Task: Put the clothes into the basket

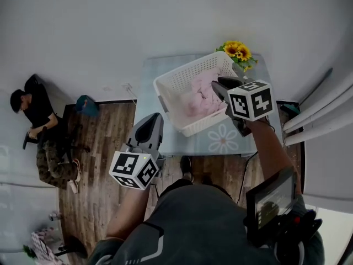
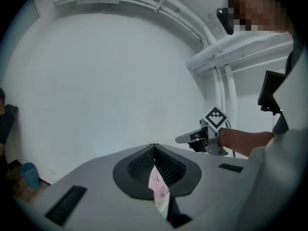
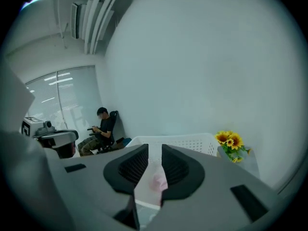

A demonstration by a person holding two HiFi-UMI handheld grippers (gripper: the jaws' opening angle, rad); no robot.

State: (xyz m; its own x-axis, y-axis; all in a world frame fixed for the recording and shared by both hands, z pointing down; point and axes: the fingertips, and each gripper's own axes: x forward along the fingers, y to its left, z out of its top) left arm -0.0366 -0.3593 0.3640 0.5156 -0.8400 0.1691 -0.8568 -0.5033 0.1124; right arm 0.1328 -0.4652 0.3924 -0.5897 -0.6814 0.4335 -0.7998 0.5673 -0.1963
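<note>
White basket (image 1: 182,73) on the pale table (image 1: 220,142), open side up. Its long axis runs from near left to far right, skew to the table's edges. Pink clothes (image 1: 199,95) lie heaped inside. The right gripper (image 3: 155,150) is over the basket's right end, pointing left, with its jaws a narrow slit apart and nothing between them. The left gripper (image 2: 154,150) is near and left of the table, its jaws pressed together on a strip of pink cloth (image 2: 157,181). Sunflowers (image 1: 237,51) stand at the far right corner.

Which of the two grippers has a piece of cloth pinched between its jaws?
The left gripper: its jaws are closed on a bit of pink cloth. The right gripper, above the basket, shows a narrow empty gap between its jaws.
</note>
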